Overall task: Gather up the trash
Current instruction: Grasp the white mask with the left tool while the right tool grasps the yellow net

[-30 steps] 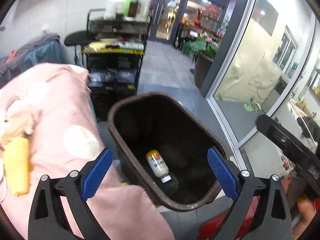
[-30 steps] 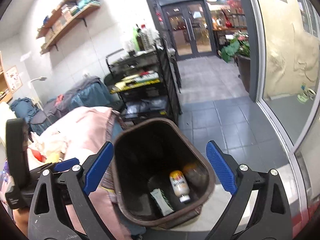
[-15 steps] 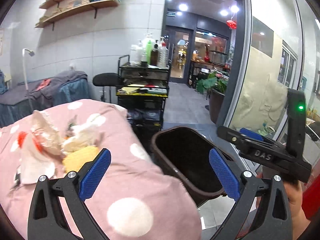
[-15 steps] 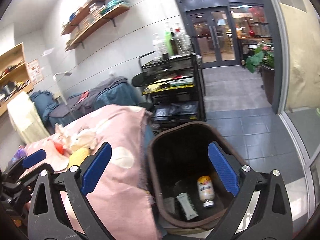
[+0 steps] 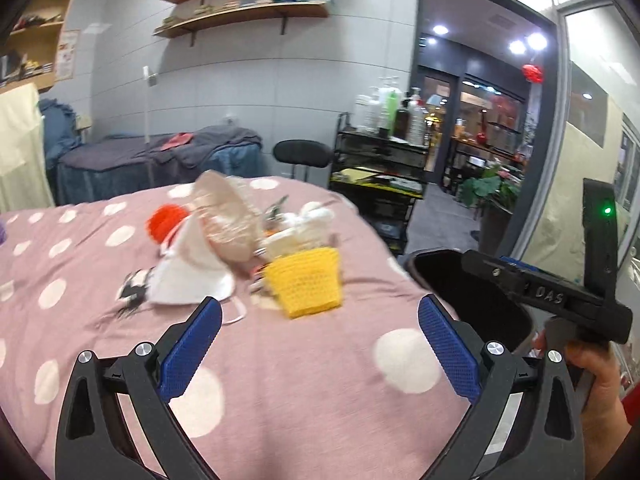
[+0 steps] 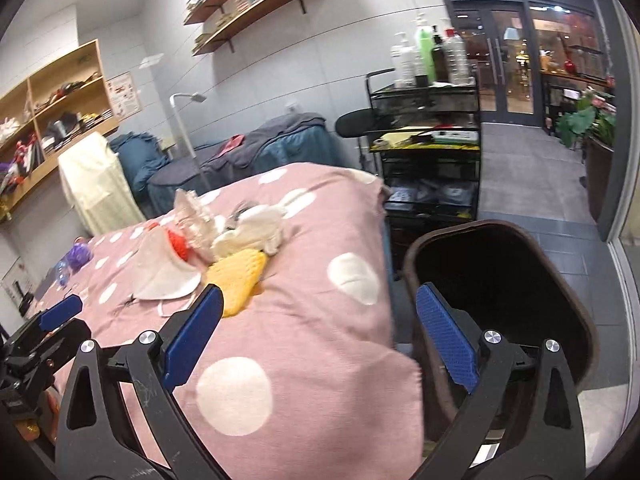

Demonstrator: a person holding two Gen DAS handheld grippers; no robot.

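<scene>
Both views now swing up off the bin [image 6: 500, 280] onto the pink dotted cover [image 5: 280, 380]. Trash pile [image 5: 240, 240] comes into view ahead of left gripper [image 5: 318, 344]; bin interior contents no longer visible.

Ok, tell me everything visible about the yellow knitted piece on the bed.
The yellow piece looks knitted or crocheted, with a ribbed weave, roughly rectangular and soft. It lies flat on the pink dotted cover, at the near edge of the trash pile, its far side against the white wad and close to the white mask. No gripper touches it; the bin stands off to its right.
</scene>
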